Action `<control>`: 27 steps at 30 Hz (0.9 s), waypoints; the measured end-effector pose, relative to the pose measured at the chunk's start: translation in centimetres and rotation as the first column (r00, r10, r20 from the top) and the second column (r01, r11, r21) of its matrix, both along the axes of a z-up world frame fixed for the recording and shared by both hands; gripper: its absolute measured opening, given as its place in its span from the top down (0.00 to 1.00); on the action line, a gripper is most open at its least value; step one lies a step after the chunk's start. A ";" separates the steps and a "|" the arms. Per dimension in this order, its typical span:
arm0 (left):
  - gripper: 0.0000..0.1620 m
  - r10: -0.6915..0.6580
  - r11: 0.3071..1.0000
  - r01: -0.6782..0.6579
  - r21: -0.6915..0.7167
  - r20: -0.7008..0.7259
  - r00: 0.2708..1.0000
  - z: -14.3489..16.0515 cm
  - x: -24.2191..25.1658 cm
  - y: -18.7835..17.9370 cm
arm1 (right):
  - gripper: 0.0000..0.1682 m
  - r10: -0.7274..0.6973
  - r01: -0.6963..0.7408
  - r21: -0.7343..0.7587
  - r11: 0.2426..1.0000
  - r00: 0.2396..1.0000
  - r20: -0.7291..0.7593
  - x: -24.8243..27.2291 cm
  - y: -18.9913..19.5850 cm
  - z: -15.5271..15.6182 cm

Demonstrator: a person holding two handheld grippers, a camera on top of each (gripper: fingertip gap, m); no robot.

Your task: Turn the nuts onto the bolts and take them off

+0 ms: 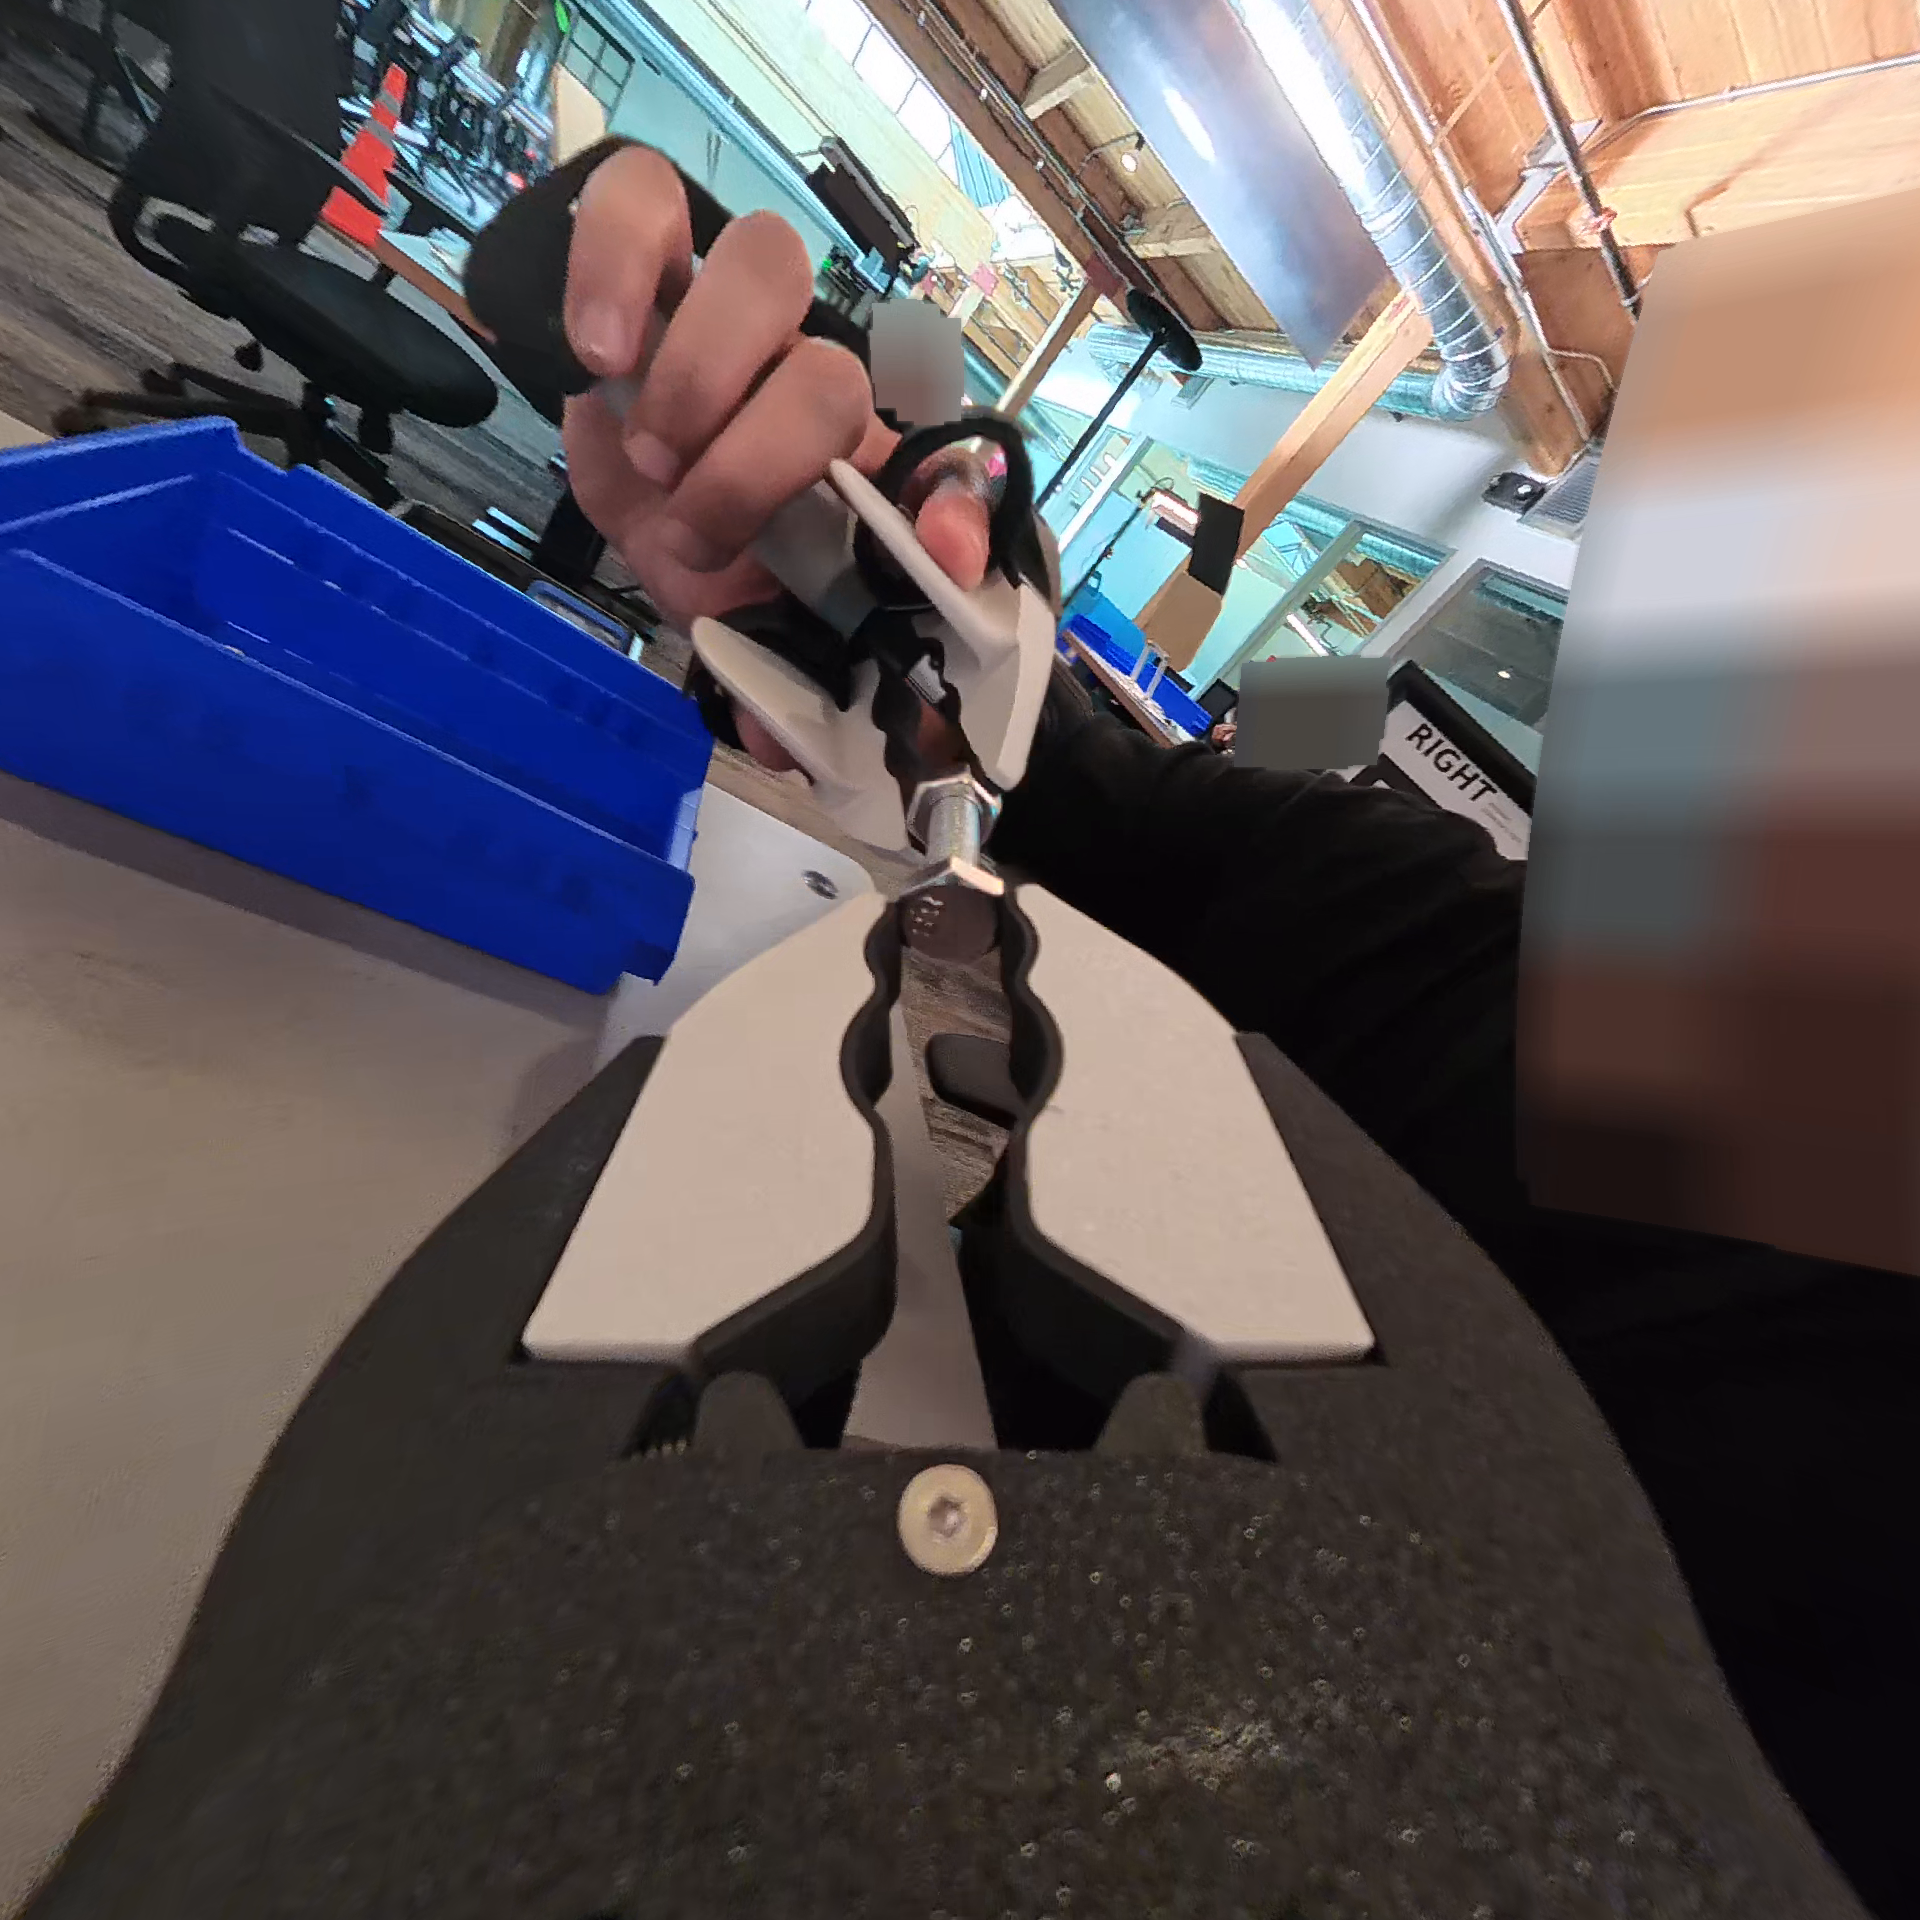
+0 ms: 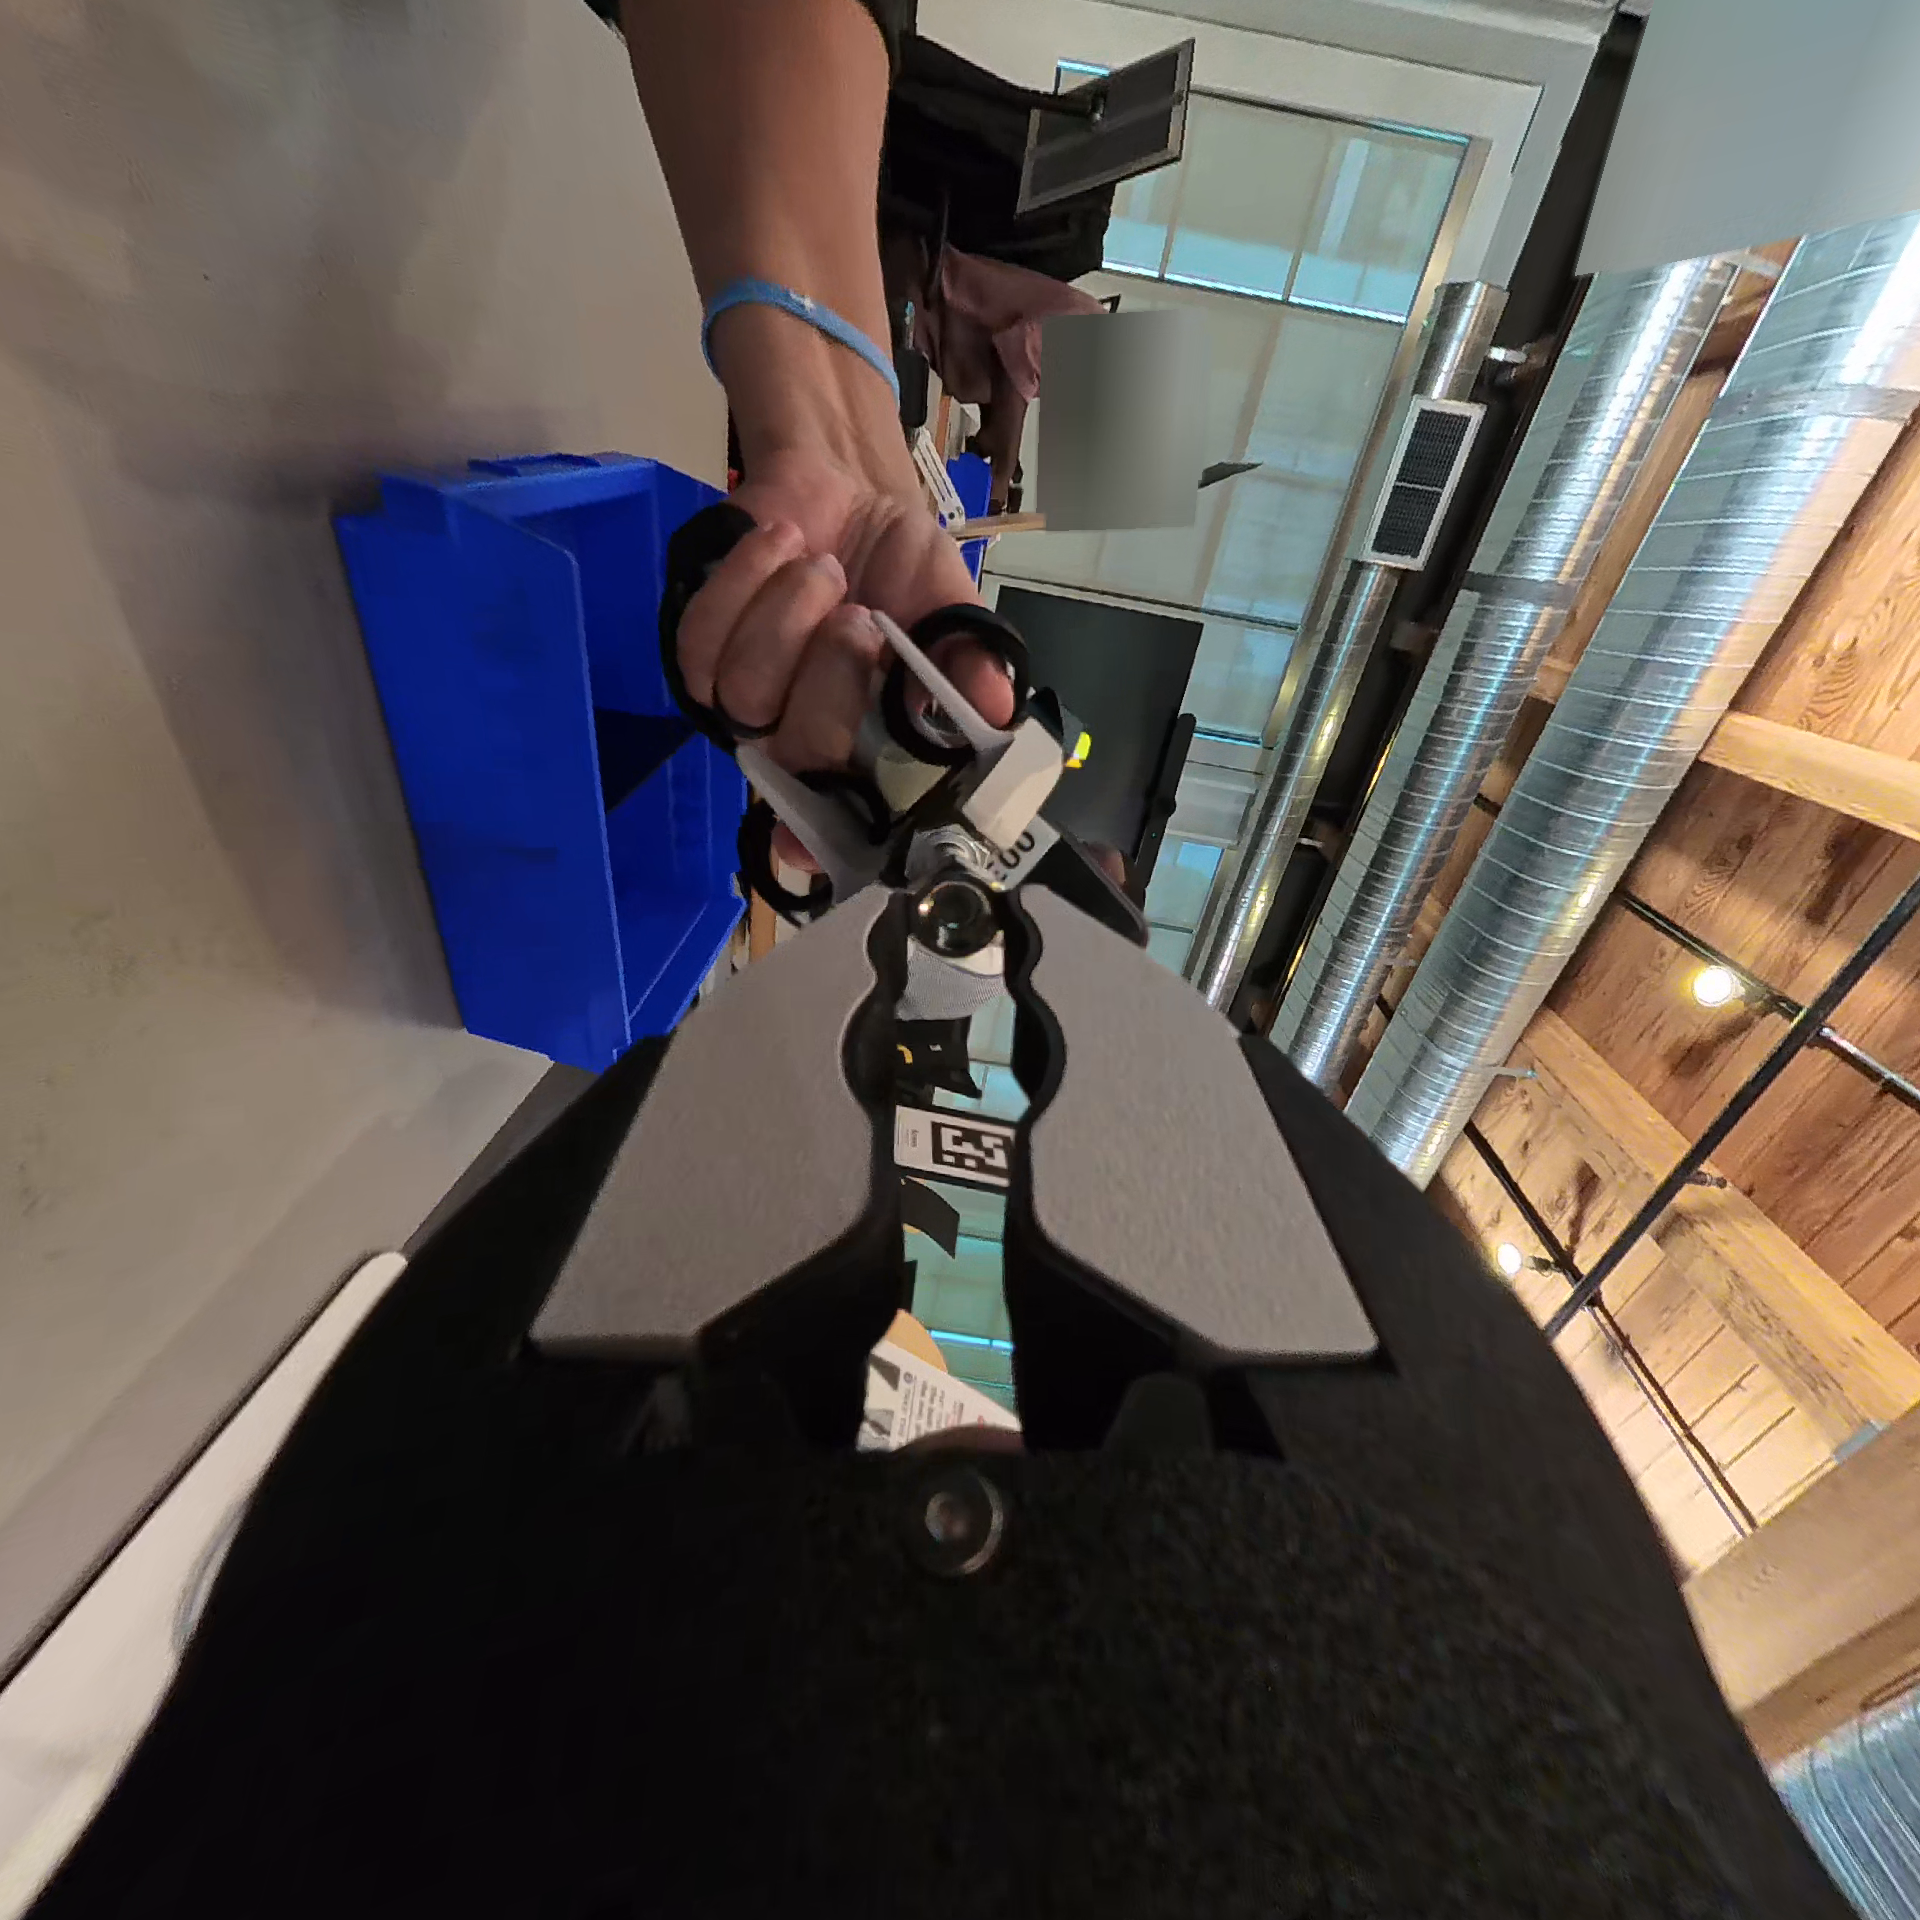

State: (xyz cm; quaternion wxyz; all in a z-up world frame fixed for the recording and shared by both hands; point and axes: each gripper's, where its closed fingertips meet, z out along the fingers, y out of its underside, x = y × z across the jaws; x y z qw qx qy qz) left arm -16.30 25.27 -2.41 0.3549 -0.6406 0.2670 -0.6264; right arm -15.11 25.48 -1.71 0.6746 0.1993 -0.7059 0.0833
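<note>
The left gripper (image 1: 940, 920) is clamping the bolt (image 1: 948, 844) by its head in mid-air beside the blue bin (image 1: 343, 707); the right gripper (image 2: 951, 914) is pinching the nut (image 1: 938, 798) on its thread.

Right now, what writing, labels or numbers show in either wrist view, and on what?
I do not quote writing; these carry it:
White label, bold black letters, on a black device at right.
White numbered label just beyond the gripped hardware.
White tag with a square black-and-white code and tiny print.
Printed sheet: too small to read.
Stamp on the head of the bolt: blurred.
</note>
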 end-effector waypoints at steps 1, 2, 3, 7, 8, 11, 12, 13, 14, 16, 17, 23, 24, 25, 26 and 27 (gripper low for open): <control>0.90 -0.015 1.000 0.015 -0.012 0.006 1.000 -0.1 0.1 -0.1 | 0.90 0.009 -0.009 0.006 1.000 1.000 0.005 0.1 -0.1 -0.1; 0.90 -0.030 0.999 0.030 -0.026 0.008 1.000 -0.2 0.1 -0.2 | 0.90 0.017 -0.017 0.035 0.999 1.000 0.007 0.1 -0.2 -0.2; 0.90 -0.046 0.998 0.046 -0.040 0.004 0.999 -0.4 0.2 -0.4 | 0.90 0.024 -0.025 0.084 0.996 1.000 0.009 0.2 -0.4 -0.4; 0.90 -0.074 0.995 0.074 -0.061 -0.012 0.997 -0.9 0.1 -0.7 | 0.90 0.030 -0.037 0.229 0.973 0.999 0.035 0.2 -0.7 -1.0; 0.90 -0.070 0.996 0.069 -0.061 -0.015 0.997 -0.9 0.1 -0.6 | 0.90 0.028 -0.034 0.252 0.967 0.999 0.029 0.2 -0.7 -1.0; 0.90 -0.056 0.997 0.055 -0.049 -0.024 0.998 -0.8 0.0 -0.5 | 0.89 0.014 -0.018 0.267 0.963 1.000 0.016 0.0 -0.6 -0.9; 0.90 -0.049 0.998 0.048 -0.045 -0.021 0.999 -0.7 -0.1 -0.4 | 0.90 0.003 -0.010 0.234 0.972 1.000 0.029 0.0 -0.4 -0.8; 0.90 -0.036 0.999 0.035 -0.031 -0.027 0.999 -0.7 -0.1 -0.3 | 0.90 -0.009 0.001 0.205 0.979 0.999 0.039 -0.1 -0.3 -0.8; 0.90 -0.024 1.000 0.023 -0.013 -0.032 0.999 -0.7 -0.1 -0.2 | 0.90 -0.017 0.010 0.171 0.985 0.999 0.040 -0.1 -0.1 -0.7; 0.90 -0.005 1.000 0.006 0.025 -0.043 0.999 -0.5 -0.1 -0.1 | 0.89 -0.032 0.028 0.049 0.998 0.997 0.069 -0.1 0.0 -0.5; 0.90 0.006 0.999 -0.004 0.047 -0.044 0.999 -0.4 -0.1 -0.1 | 0.89 -0.037 0.038 -0.018 0.999 0.996 0.085 -0.1 0.1 -0.4; 0.90 0.053 0.989 -0.042 0.143 -0.076 0.996 -0.2 0.0 -0.2 | 0.90 -0.025 0.086 -0.342 0.936 0.983 0.179 -0.1 0.1 -0.2; 0.90 0.059 0.987 -0.047 0.155 -0.077 0.995 -0.2 0.0 -0.2 | 0.90 -0.016 0.094 -0.391 0.916 0.980 0.197 -0.1 0.1 -0.2; 0.90 0.062 0.985 -0.048 0.163 -0.080 0.995 -0.2 0.0 -0.2 | 0.90 -0.005 0.098 -0.435 0.895 0.978 0.211 -0.1 0.1 -0.2; 0.90 0.070 0.983 -0.054 0.173 -0.086 0.994 -0.3 0.0 -0.1 | 0.90 0.002 0.112 -0.481 0.869 0.973 0.230 -0.2 0.2 -0.3; 0.90 0.082 0.980 -0.063 0.189 -0.094 0.992 -0.4 0.0 -0.1 | 0.90 0.013 0.129 -0.533 0.836 0.967 0.255 -0.2 0.3 -0.3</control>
